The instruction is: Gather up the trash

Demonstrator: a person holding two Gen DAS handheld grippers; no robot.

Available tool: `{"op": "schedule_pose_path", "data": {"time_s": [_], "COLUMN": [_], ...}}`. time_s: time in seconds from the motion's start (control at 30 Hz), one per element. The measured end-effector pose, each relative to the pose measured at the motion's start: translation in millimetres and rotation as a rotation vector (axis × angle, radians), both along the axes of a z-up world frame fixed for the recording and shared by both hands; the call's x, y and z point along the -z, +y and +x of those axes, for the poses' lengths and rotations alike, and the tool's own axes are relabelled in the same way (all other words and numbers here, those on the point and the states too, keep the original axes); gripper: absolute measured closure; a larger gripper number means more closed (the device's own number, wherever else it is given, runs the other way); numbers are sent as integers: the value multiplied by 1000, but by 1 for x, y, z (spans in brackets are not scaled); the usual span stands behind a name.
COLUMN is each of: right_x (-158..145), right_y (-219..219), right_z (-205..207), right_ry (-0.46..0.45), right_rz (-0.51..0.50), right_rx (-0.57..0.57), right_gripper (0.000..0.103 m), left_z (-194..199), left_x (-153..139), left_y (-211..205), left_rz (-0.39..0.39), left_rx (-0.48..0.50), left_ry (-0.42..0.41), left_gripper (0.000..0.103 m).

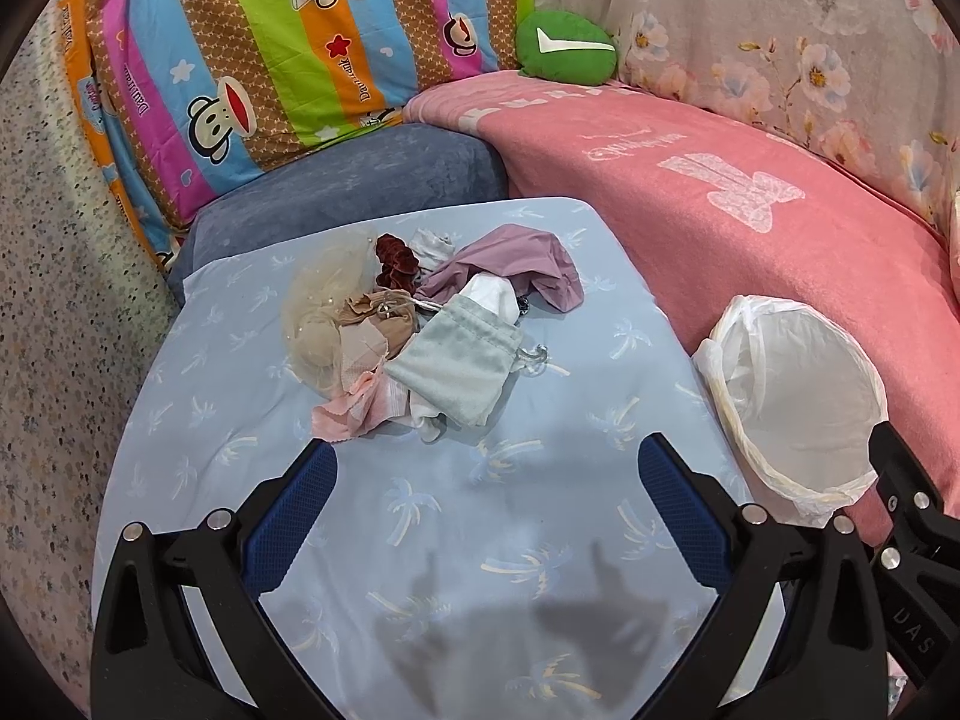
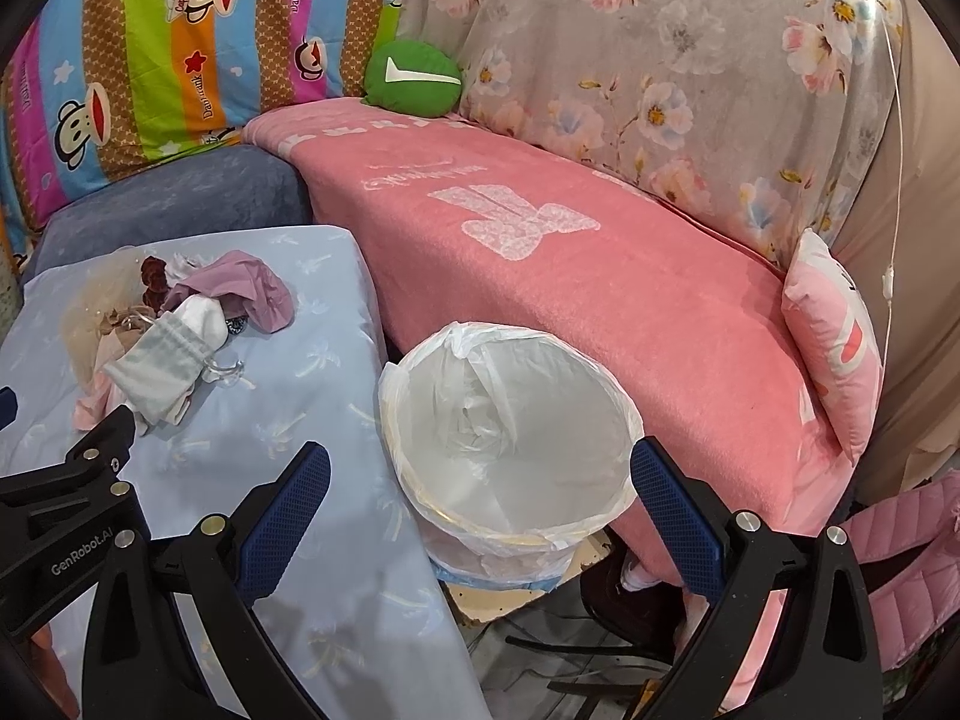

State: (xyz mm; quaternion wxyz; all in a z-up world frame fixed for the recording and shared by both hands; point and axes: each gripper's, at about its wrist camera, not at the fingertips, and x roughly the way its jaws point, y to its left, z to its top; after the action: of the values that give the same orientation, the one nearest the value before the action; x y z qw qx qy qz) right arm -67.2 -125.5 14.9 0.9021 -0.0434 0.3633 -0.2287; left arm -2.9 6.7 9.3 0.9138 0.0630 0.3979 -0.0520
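Rags (image 1: 420,330) are lying ahead of the left gripper (image 1: 486,474)'s wide, empty jaws; looking soft and light, best pinched at the grey pouch (image 1: 456,360).

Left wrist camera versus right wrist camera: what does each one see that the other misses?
Only the left wrist view shows the speckled surface at far left. Only the right wrist view shows the small pink cushion, the floor under the bin, and the bin's full opening. Both show the pile of scraps on the pale blue cloth, the lined bin, the pink blanket, and both open grippers, left and right.
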Motion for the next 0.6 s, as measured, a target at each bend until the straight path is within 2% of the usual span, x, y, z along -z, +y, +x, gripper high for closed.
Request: {"op": "schedule_pose_path", "data": {"time_s": [0.6], "right_x": [-5], "right_y": [-1], "right_z": [0], "right_ry": [-6], "right_rz": [-8], "right_rx": [9], "right_gripper": [6], "left_z": [1], "left_x": [0], "left_y": [-6], "left_rz": [-3], "left_rx": [10], "left_ry": [-2], "left_gripper": [7]}}
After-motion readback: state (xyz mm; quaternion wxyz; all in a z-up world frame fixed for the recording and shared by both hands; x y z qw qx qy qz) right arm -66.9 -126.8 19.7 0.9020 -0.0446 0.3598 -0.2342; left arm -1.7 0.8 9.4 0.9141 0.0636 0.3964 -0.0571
